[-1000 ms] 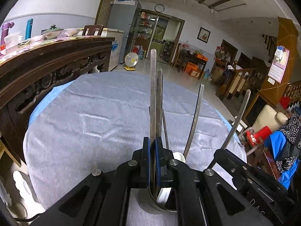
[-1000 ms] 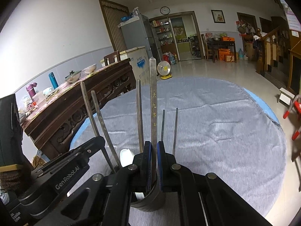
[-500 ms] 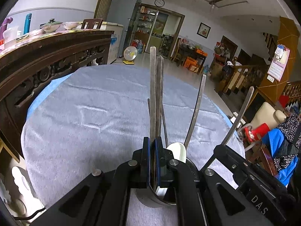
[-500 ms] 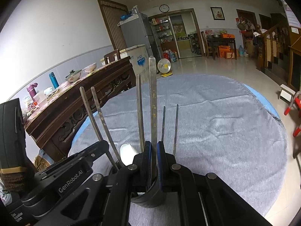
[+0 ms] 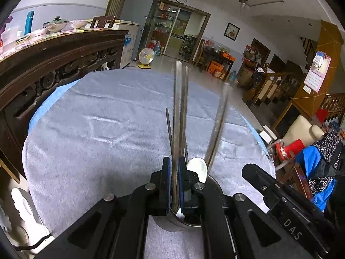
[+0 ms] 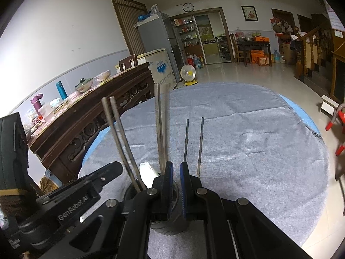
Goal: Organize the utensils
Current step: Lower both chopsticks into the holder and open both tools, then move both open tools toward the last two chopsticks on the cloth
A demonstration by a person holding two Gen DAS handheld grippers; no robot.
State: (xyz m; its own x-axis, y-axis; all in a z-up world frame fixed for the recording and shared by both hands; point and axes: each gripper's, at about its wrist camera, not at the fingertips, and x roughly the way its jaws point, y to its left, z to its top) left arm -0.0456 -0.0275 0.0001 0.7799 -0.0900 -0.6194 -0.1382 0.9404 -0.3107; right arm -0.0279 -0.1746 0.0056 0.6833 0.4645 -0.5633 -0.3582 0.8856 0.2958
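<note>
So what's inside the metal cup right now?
The metal cup holds several metal chopsticks standing upright and a white spoon. Their lower ends and the cup's bottom are hidden by the left gripper and right gripper.

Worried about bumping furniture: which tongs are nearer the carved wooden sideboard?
Left. The left tongs are beside the cup toward the sideboard; the right tongs are farther from it.

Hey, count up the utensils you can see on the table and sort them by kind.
Silver chopsticks: 4
Thin dark chopsticks: 2
White spoon: 1
Total: 7
</note>
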